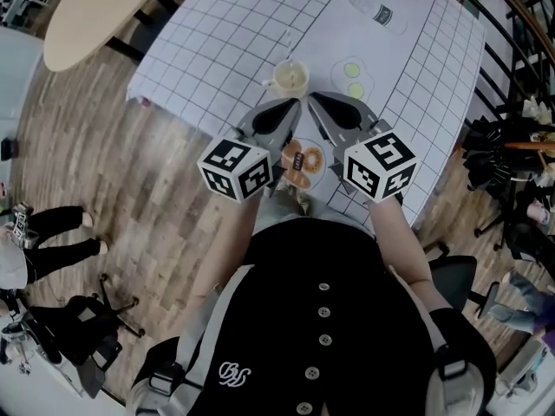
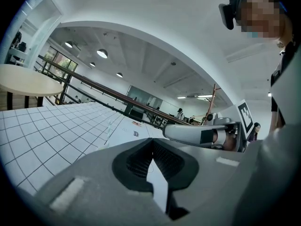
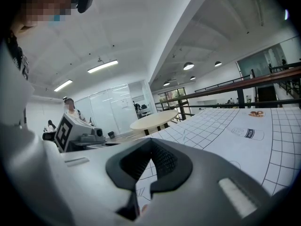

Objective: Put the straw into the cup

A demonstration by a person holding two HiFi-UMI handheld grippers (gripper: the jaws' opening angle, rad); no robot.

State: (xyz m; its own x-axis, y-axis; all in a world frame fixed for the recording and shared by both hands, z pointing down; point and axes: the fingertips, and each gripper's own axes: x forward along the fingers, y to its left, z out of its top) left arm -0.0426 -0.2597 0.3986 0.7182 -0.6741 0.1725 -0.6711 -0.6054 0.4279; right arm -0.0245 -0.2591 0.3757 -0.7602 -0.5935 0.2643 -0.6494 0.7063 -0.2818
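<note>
A pale cup [image 1: 290, 78] stands on the white grid cloth [image 1: 217, 50], and a thin straw [image 1: 288, 48] seems to rise from it. Both grippers hover side by side just in front of the cup, tips toward it, touching nothing. The left gripper [image 1: 293, 104] has its jaws together and empty; in its own view [image 2: 153, 141] the tips meet. The right gripper [image 1: 316, 99] also looks shut and empty, its jaws meeting [image 3: 150, 140] in the right gripper view. The cup is hidden behind the jaws in both gripper views. Each gripper view shows the other gripper [image 2: 202, 133] [image 3: 77, 135] alongside.
An orange snack packet [image 1: 302, 163] lies at the table's near edge between the marker cubes. Two green discs [image 1: 354, 78] sit right of the cup, with a clear bottle [image 1: 377, 11] farther back. A round beige table [image 1: 100, 11] stands at left, black chairs [image 1: 499, 150] at right.
</note>
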